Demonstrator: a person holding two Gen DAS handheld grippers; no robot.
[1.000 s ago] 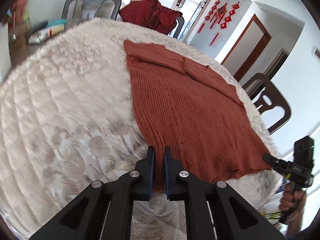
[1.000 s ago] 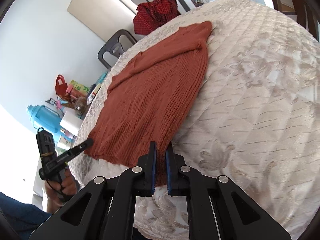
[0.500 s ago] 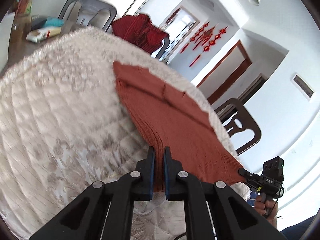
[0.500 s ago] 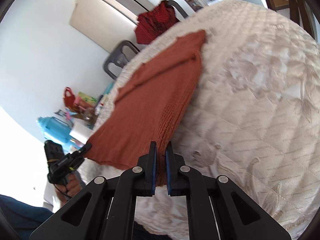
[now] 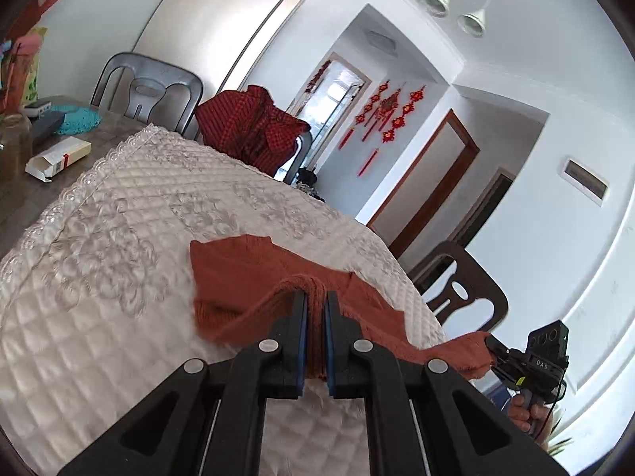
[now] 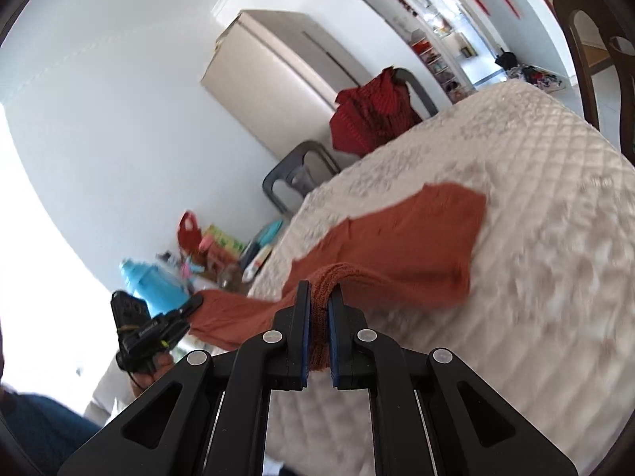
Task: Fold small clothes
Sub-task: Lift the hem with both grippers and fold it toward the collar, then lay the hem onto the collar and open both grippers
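Note:
A rust-orange knit garment [image 5: 238, 273] [image 6: 412, 234] lies partly on the white quilted table cover [image 5: 119, 261] [image 6: 555, 238], its near hem lifted off it. My left gripper [image 5: 315, 299] is shut on one hem corner, knit bunched between its blue pads. My right gripper [image 6: 320, 291] is shut on the other hem corner. Each gripper shows in the other's view, pinching the stretched hem: the right gripper [image 5: 492, 347] at the lower right, the left gripper [image 6: 196, 301] at the lower left. The far end of the garment still rests flat on the cover.
A red checked cloth [image 5: 254, 127] [image 6: 369, 115] hangs over a chair behind the table. A grey chair [image 5: 147, 87], a brown chair [image 5: 464, 289], a white box [image 5: 59, 156] and clutter with a blue bottle [image 6: 154, 281] stand around the table.
Both grippers have risen and tipped up, lifting the near hem off the table. The garment now hangs stretched between them, with less of it flat on the cover.

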